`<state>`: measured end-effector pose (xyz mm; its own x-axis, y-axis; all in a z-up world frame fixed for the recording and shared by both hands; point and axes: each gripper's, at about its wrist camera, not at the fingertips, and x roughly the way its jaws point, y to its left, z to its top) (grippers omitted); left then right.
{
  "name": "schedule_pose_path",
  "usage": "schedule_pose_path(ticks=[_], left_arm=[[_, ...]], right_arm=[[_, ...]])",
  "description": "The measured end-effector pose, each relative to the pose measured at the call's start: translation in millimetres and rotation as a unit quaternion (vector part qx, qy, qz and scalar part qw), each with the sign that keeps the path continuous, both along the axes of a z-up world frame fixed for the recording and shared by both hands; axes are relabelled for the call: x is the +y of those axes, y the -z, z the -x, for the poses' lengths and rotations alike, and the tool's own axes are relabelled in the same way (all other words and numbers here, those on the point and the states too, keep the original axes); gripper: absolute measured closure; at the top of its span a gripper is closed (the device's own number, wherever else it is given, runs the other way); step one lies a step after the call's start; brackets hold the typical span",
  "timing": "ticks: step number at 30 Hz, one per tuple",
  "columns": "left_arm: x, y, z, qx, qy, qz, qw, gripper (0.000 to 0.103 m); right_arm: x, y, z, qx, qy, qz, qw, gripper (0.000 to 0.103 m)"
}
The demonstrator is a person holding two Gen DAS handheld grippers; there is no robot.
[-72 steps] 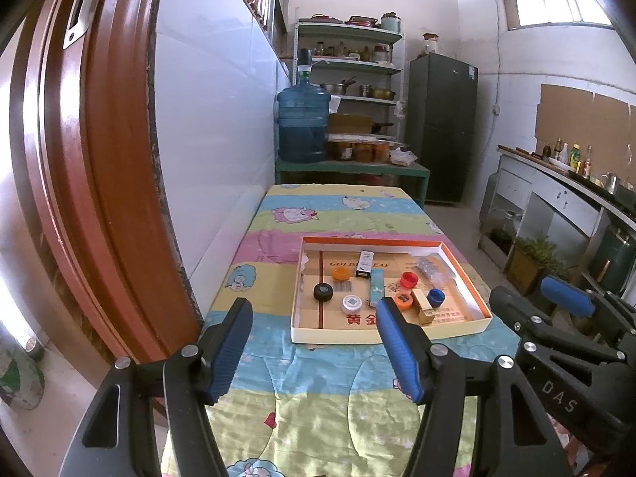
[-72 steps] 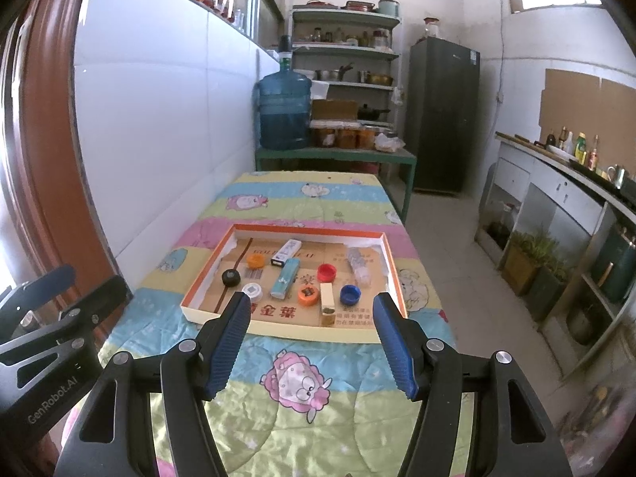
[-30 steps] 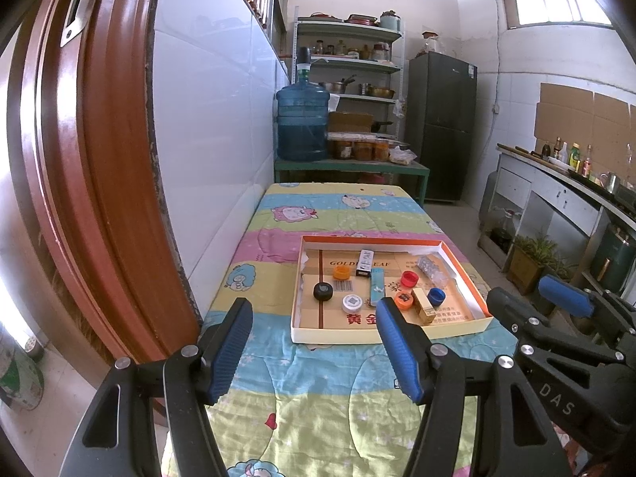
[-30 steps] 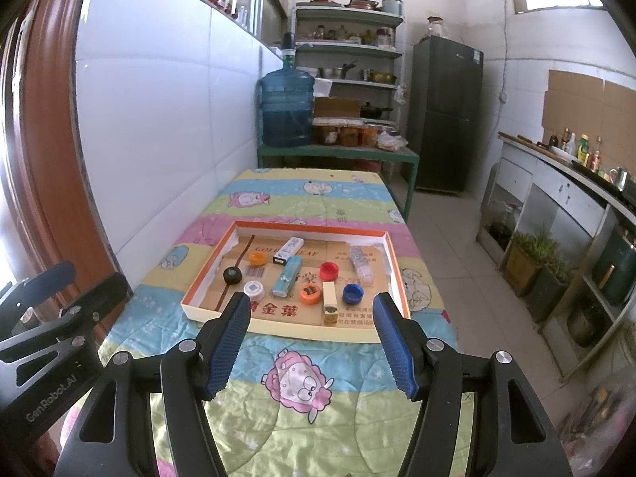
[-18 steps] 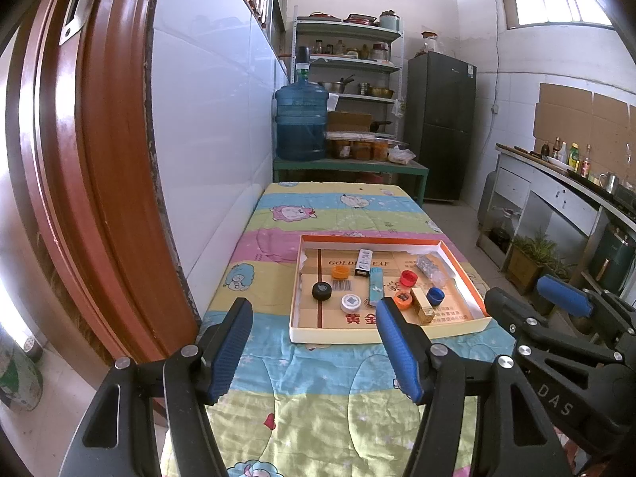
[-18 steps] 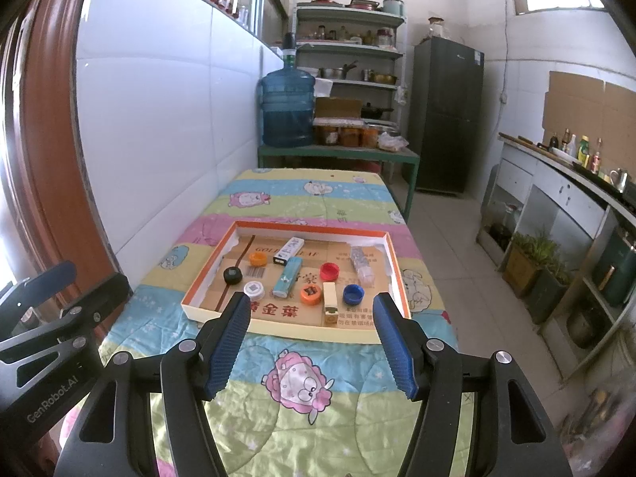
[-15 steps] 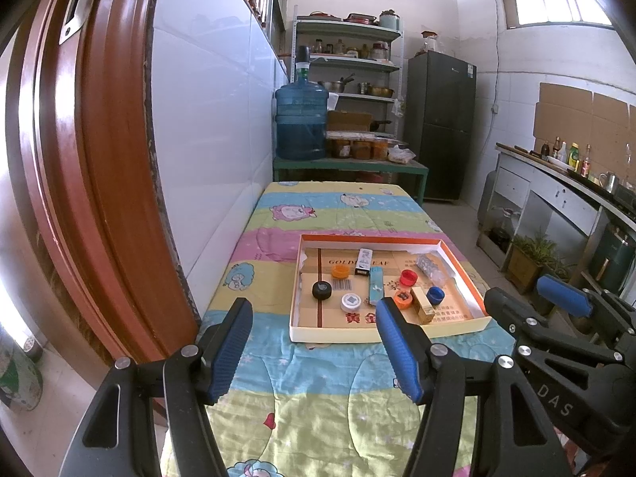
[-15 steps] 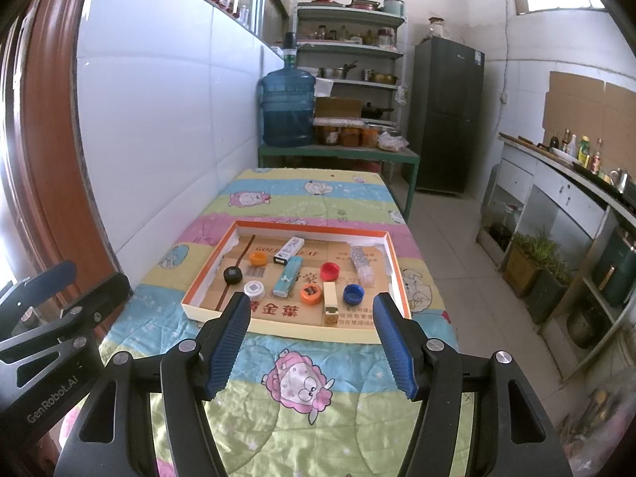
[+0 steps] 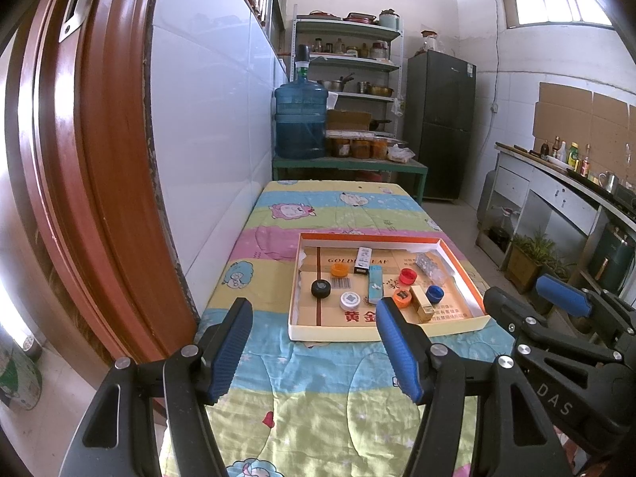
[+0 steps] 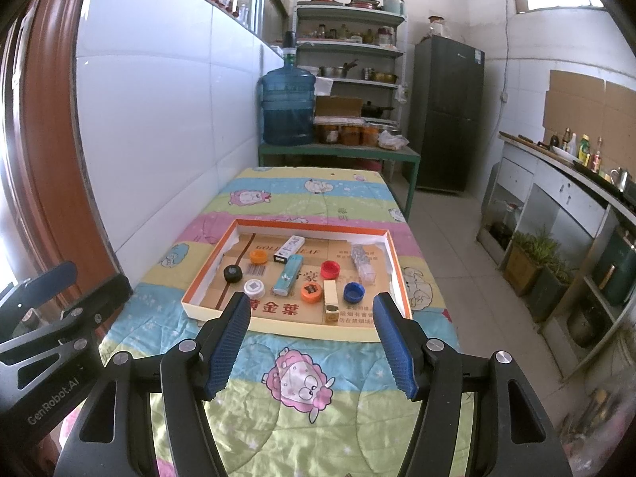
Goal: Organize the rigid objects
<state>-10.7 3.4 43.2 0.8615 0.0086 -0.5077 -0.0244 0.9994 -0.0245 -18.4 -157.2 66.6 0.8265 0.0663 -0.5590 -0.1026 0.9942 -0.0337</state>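
A: How did the grippers stand?

B: The left gripper (image 9: 314,342) was spread wide and empty, hanging over the quilt (image 9: 318,389). The right gripper (image 10: 312,336) was the same: jaws apart, holding nothing, level with the left one at its side.

A: And what had changed over the last couple of seconds?

B: Almost nothing. Both views had crept by a hair, and the jaws kept their spread. Nothing in the tray (image 10: 397,266) had shifted.

A: Where were the objects?

B: All ahead of the fingertips, inside the tray. Nearest the right gripper lay the white cap (image 10: 254,287), the orange puck (image 10: 311,292), the tan box (image 10: 330,302) and the blue cap (image 10: 353,292). Beyond them lay the black cap (image 10: 232,273), the teal box (image 10: 289,274) and the red cap (image 10: 330,269); farthest, the orange cap (image 10: 258,255), the white-and-black box (image 10: 289,249) and a clear bottle (image 10: 362,261).

A: Meaning?

B: A pause, I judged. The pieces lay loosely gathered, which would suit a sort still open or one already ended.
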Motion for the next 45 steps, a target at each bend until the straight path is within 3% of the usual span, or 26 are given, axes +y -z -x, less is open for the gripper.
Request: schedule_pose_path(ticks=[45], left_arm=[[-1.2, 4.5, 1.6, 0.003, 0.002, -0.001, 1.0, 0.038]], right_arm=[[-0.3, 0.3, -0.3, 0.003, -0.001, 0.0, 1.0, 0.037]])
